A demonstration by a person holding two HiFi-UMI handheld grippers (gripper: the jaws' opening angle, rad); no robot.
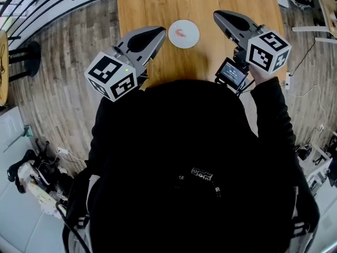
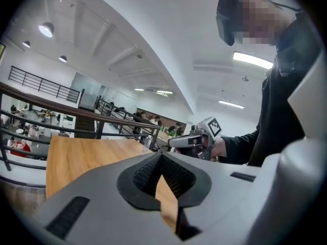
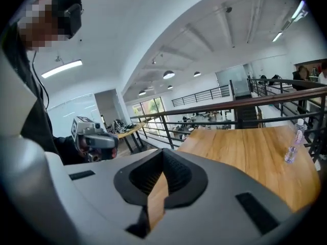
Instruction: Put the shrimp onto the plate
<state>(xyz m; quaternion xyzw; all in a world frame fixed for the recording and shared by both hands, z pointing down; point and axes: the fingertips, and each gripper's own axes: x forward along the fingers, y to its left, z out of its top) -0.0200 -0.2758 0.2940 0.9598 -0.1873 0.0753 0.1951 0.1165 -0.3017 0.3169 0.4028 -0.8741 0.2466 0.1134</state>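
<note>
two hand-held grippers, one plate, one shrimp, one bottle. the left hand-held gripper [image 1: 161,32] and the right hand-held gripper [image 1: 216,15] both hang above the near part of the wooden bench [image 1: 142,4]. each has its smooth grey jaws closed tip to tip on nothing, the ribbed black pads bowing apart behind the tips. each carries one black-and-white marker cube. the round white plate [image 1: 190,38] lies flat about midway between the bench's left and right edges and holds the single curled pink shrimp [image 1: 180,33]. a clear plastic bottle [image 3: 292,147] sits near the right edge.
</note>
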